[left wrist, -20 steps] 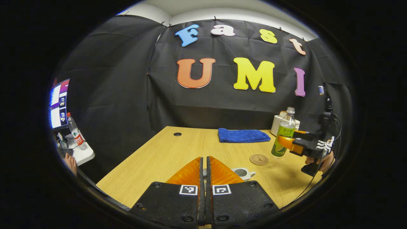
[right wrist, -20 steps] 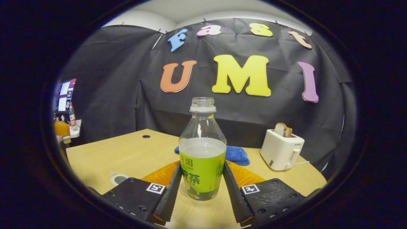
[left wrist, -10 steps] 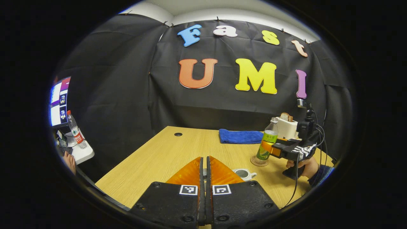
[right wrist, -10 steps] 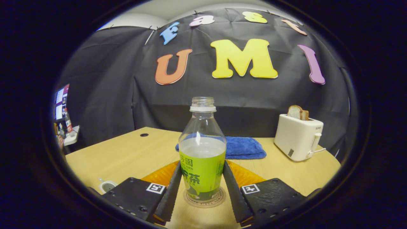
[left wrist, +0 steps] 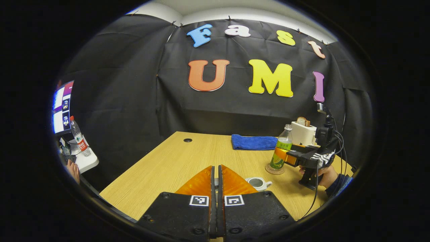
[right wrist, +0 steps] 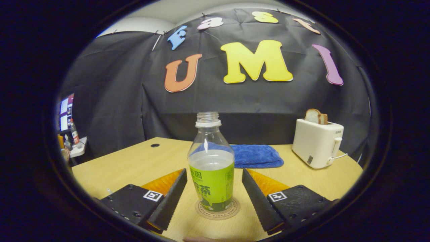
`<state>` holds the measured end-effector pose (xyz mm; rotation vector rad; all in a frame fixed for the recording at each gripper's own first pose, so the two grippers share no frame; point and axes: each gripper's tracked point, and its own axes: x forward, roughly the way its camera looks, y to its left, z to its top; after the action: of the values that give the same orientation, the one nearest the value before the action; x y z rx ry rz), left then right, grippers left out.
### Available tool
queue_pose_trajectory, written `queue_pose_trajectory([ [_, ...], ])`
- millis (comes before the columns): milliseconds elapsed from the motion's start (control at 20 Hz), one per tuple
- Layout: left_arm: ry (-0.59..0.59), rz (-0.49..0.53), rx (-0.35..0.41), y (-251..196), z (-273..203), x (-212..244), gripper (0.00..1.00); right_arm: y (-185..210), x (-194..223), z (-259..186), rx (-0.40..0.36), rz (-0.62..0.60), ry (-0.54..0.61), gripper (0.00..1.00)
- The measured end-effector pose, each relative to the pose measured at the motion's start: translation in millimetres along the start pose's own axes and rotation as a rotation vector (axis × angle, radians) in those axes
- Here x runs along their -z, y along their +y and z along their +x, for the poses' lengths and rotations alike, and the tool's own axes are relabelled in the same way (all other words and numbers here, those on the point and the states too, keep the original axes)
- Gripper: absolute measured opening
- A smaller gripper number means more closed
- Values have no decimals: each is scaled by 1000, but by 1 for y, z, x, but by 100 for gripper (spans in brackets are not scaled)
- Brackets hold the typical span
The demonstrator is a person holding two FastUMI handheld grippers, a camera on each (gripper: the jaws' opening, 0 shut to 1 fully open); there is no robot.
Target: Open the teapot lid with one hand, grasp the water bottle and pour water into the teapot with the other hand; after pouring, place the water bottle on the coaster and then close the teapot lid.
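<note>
The bottle (right wrist: 211, 168) stands upright on the coaster (right wrist: 217, 208), uncapped and about half full, with the right gripper (right wrist: 213, 191) spread open on either side and clear of it, apparently a release after pouring. The left gripper (left wrist: 215, 178) hangs above the table (left wrist: 174, 164) with its jaws closed; whether the lid is pinched between them cannot be told. The teapot (left wrist: 257, 183) sits open just beyond, so the lid seems to be held off until the bottle is parked

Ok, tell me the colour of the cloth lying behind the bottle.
Blue cloth, clearest in the right gripper view.
</note>
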<state>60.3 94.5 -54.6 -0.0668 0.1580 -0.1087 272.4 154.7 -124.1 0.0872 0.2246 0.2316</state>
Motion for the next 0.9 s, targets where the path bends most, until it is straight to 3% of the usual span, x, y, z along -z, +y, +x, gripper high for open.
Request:
queue_pose_trajectory([
  [400, -215, 31, 164, -59, 4, -32, 3, -21, 6, -64, 21, 15, -51, 97],
  [550, -236, 47, 280, -98, 14, -22, 3, -34, 11, -105, 23, 6, -75, 94],
  [900, -102, 155, 188, -90, 78, 45, 3, -71, -3, -210, 81, -5, -203, 96],
])
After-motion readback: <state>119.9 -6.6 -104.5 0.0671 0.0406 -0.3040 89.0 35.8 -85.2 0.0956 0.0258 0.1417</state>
